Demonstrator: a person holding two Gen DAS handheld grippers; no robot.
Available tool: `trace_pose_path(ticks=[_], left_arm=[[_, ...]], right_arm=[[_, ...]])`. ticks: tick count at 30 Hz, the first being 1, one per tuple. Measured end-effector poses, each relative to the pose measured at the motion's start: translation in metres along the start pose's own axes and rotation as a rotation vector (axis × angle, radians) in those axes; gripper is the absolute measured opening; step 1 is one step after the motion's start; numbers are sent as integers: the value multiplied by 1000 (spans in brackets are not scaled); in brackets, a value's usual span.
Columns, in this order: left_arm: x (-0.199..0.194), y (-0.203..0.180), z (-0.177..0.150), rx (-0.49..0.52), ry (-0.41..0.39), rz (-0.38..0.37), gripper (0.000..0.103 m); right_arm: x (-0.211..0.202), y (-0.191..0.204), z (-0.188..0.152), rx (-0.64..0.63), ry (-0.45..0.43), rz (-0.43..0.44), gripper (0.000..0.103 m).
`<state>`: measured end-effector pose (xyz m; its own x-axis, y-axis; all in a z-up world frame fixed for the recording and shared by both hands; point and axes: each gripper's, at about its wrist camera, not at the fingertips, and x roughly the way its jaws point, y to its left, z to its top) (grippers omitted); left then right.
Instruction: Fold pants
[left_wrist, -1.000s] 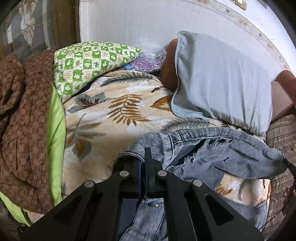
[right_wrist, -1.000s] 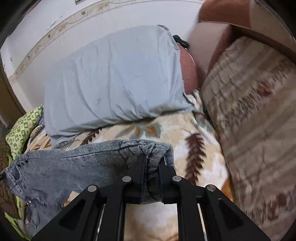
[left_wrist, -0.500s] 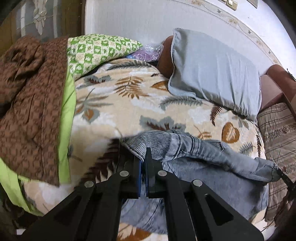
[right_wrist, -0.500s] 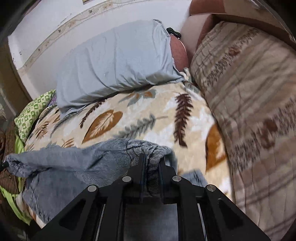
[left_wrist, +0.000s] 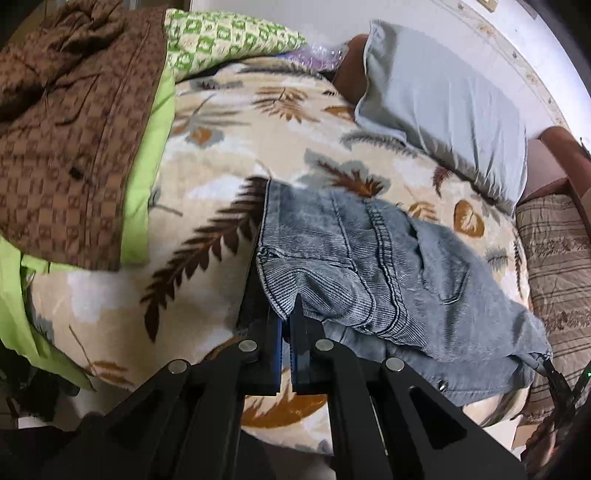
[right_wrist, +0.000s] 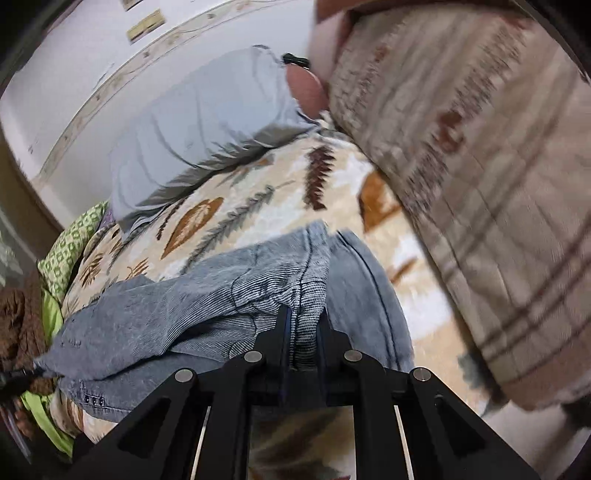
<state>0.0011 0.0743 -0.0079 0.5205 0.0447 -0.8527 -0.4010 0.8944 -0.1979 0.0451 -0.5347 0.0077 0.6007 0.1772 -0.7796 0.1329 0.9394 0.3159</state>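
The pants (left_wrist: 373, 266) lie across the leaf-print bed cover (left_wrist: 207, 206), on the near side of the grey pillow (left_wrist: 443, 92), with their long axis running sideways from one of my hands to the other, so each hand sits at its own end of the doubled denim. My left gripper (left_wrist: 286, 314) is clenched on the ribbed edge at the end farther from the striped blanket (left_wrist: 554, 258). My right gripper (right_wrist: 303, 325) is pinched narrowly on a bunched fold of ribbed hem at the end beside that blanket.
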Motion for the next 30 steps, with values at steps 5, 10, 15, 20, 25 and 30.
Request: trace_pose_path(ticks=[5, 10, 15, 20, 25, 30], left_arm=[[27, 6, -16, 5, 78, 45, 2], [24, 11, -19, 5, 90, 37, 8], [-5, 24, -27, -24, 125, -36, 17], [-19, 22, -29, -113, 124, -185, 52], [7, 8, -20, -177, 188, -255, 52], [26, 1, -22, -215, 239, -294, 52]], right_arm=[[22, -21, -18, 44, 63, -66, 12], [19, -19, -24, 65, 77, -98, 17], [-21, 6, -21, -31, 48, -201, 23], [-42, 58, -30, -83, 22, -48, 54], [20, 106, -52, 37, 211, 231, 54], [68, 135, -72, 122, 334, 294, 54]])
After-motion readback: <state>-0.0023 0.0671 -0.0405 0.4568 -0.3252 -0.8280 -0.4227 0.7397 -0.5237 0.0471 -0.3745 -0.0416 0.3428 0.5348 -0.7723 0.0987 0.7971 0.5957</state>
